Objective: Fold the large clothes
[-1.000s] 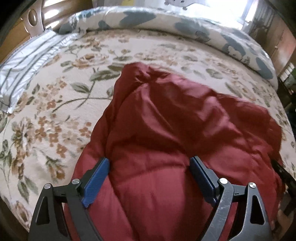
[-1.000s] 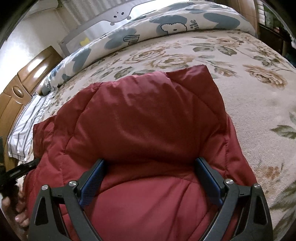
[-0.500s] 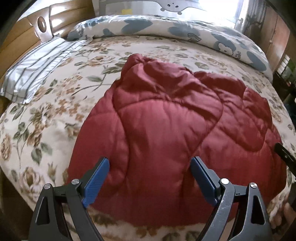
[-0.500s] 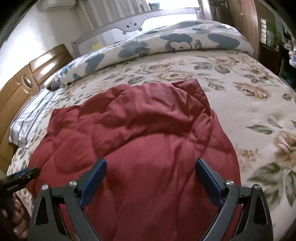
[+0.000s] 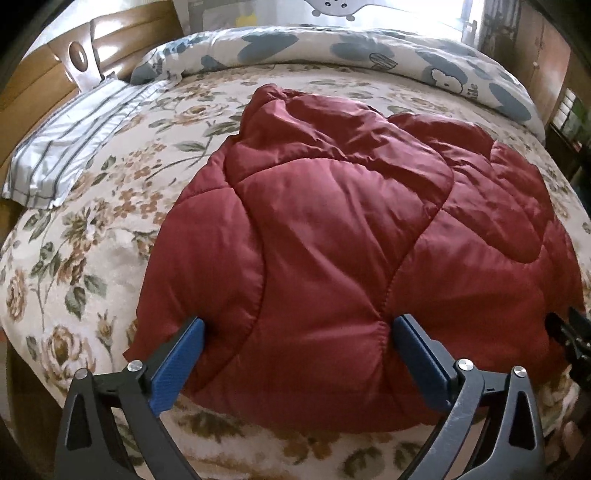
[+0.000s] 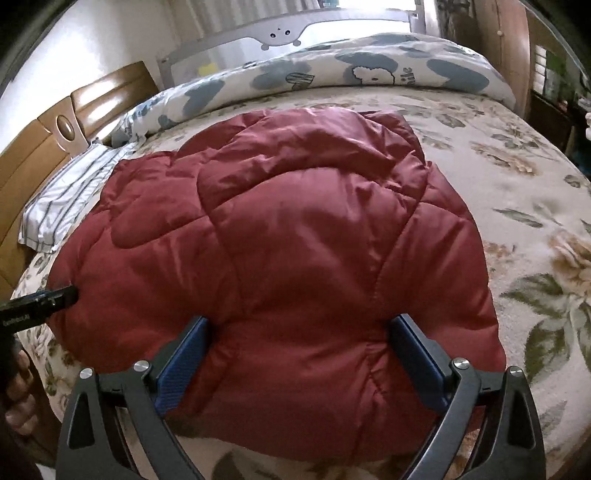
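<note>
A dark red quilted puffer jacket [image 5: 332, 221] lies folded into a rounded bundle on the floral bedspread [image 5: 92, 236], close to the bed's near edge. My left gripper [image 5: 298, 323] hovers over the jacket's near left part, its jaws opening wide. The fabric shows behind the blue pads [image 5: 177, 365] and is not pinched. My right gripper [image 6: 301, 322] stands open over the near right part of the jacket [image 6: 295, 221], holding nothing. Each gripper's tip shows at the edge of the other's view: the right gripper [image 5: 565, 332] and the left gripper [image 6: 44, 299].
A striped pillow [image 5: 74, 136] lies at the left by the wooden headboard [image 5: 55, 66]. A rolled blue-patterned duvet [image 5: 332, 48] runs along the far side under a grey bed rail [image 6: 295, 33]. Wooden cabinets [image 5: 535, 48] stand at the right. A hand [image 6: 18, 387] shows low left.
Both grippers have drawn back toward the bed's near edge, so the whole jacket now shows. The jacket's top layer has settled flat. Both stay wide apart.
</note>
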